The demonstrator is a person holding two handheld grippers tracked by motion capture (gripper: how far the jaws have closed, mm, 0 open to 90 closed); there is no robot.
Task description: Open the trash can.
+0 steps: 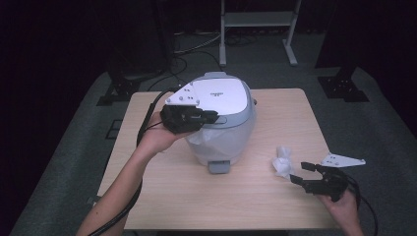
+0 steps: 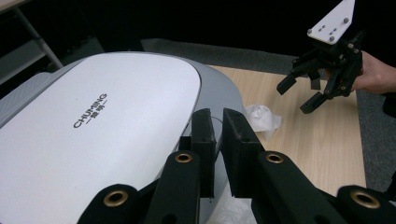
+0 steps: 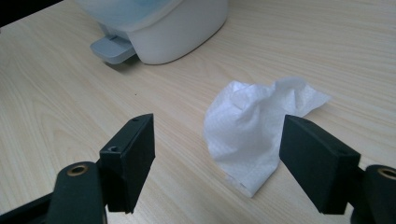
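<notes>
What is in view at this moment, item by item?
White-lidded grey plastic bin: one, white and grey, table centre, lid closed.
Grey foot pedal: one, at the bin's front base.
Crumpled white tissue: one, on the table right of the bin.
Light wooden table: one, beige.
White metal rack: one, on the floor behind.
Left gripper: black, jaws nearly closed, at the lid's edge.
Right gripper: black, open, beside the tissue.

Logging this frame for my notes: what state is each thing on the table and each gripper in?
Bin: lid closed, upright, clear liner inside.
Tissue: crumpled, lying loose on the table, ungrasped.
Left gripper: fingers nearly shut, over the lid's front edge.
Right gripper: open, facing the tissue.
</notes>
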